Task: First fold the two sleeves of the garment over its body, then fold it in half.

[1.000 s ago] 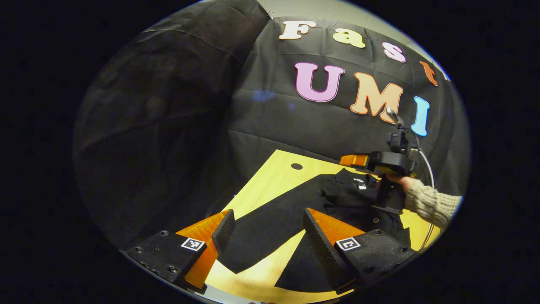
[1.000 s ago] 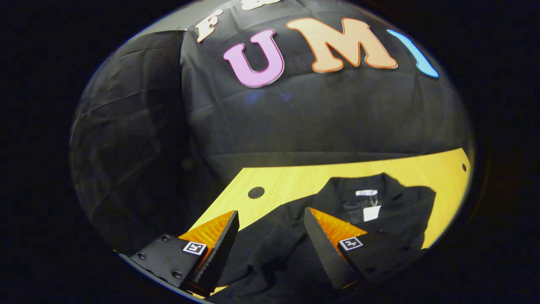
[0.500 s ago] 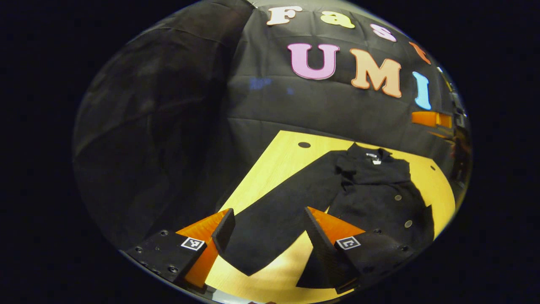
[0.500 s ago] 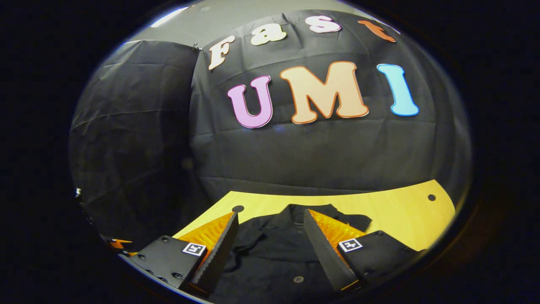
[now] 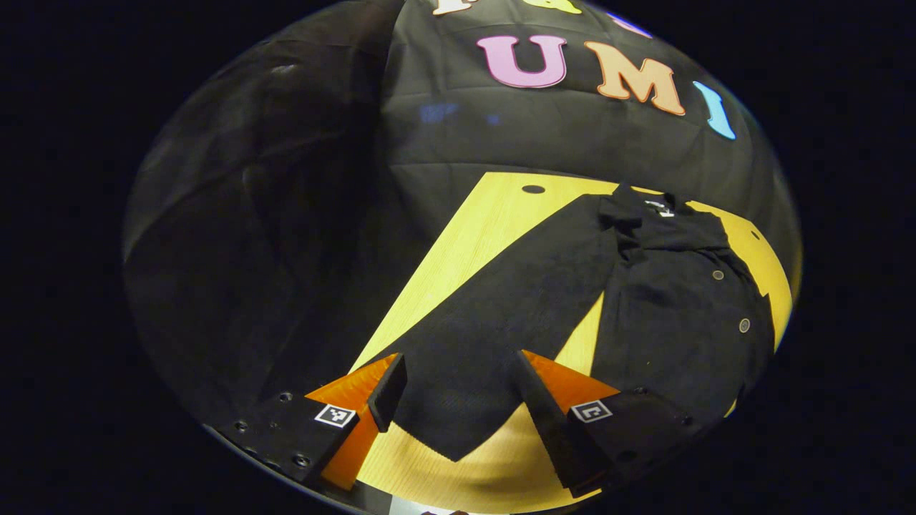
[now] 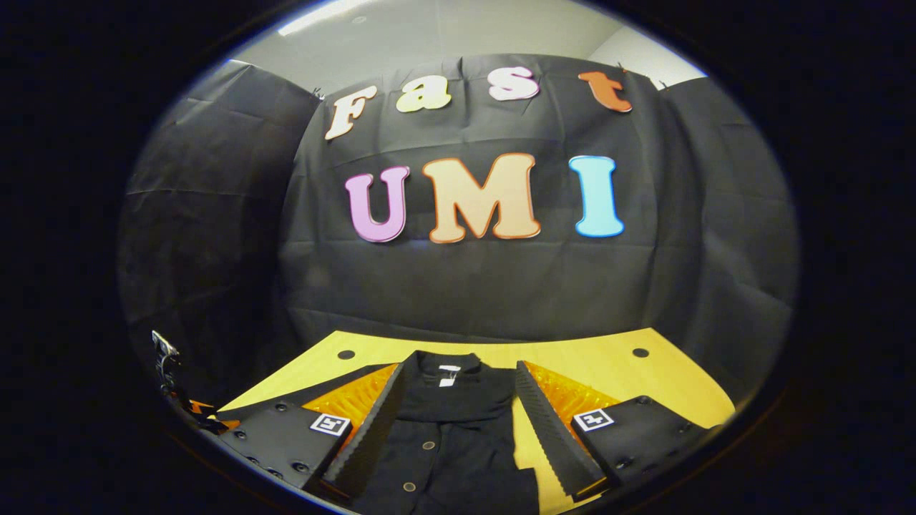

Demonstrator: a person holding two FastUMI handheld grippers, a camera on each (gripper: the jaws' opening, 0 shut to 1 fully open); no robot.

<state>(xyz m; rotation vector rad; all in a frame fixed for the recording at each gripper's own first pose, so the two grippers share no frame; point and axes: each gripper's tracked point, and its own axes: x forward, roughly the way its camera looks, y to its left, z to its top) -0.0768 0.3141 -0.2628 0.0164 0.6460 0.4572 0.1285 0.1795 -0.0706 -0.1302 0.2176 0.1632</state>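
A black buttoned garment (image 5: 680,307) lies flat on the yellow wooden table (image 5: 494,222), its collar and white label (image 5: 655,207) at the far end. One long sleeve (image 5: 515,300) stretches out diagonally from the body toward me. Its cuff end (image 5: 458,422) lies on the table between the fingers of my left gripper (image 5: 461,390), which is open just above it. In the right gripper view, the garment (image 6: 444,429) runs away from me, collar (image 6: 447,368) farthest. My right gripper (image 6: 461,390) is open above the garment, holding nothing.
Bare table (image 6: 615,368) flanks the garment on both sides. Small round holes (image 5: 533,189) (image 6: 640,352) sit near the table's far corners. Black cloth walls close the booth behind and to the left. An orange and metal piece (image 6: 179,386) shows at the left edge.
The right gripper and the hand holding it have pulled back off the garment's upper body toward the near side. My left gripper has tipped down and closed in over the outstretched sleeve's cuff.
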